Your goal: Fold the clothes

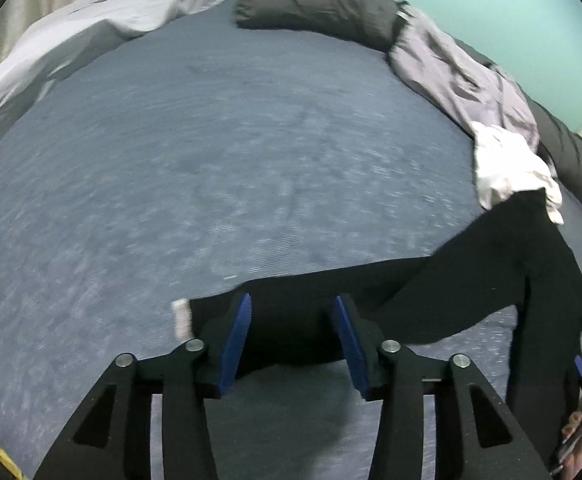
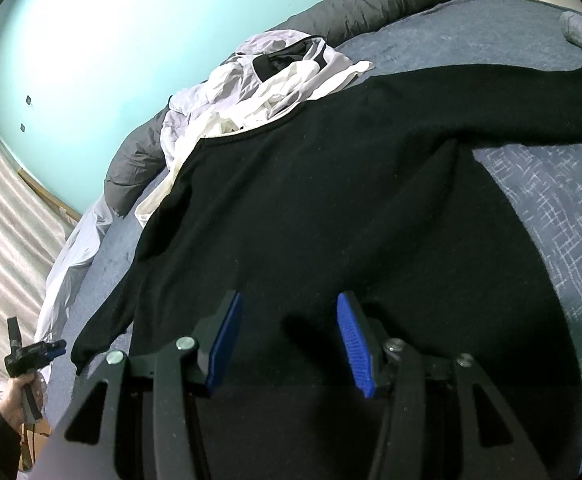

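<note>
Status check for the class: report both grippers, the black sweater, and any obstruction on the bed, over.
Left gripper open above sleeve cuff. Right gripper open over black sweater, spread flat on bed. White clothes pile crowds the collar.

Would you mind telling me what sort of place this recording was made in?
Most likely a bedroom: a wide bed with a blue-grey cover fills the view, a rolled dark grey duvet lies along the pale green wall, and a black sweater is spread out beside a heap of light clothes.
</note>
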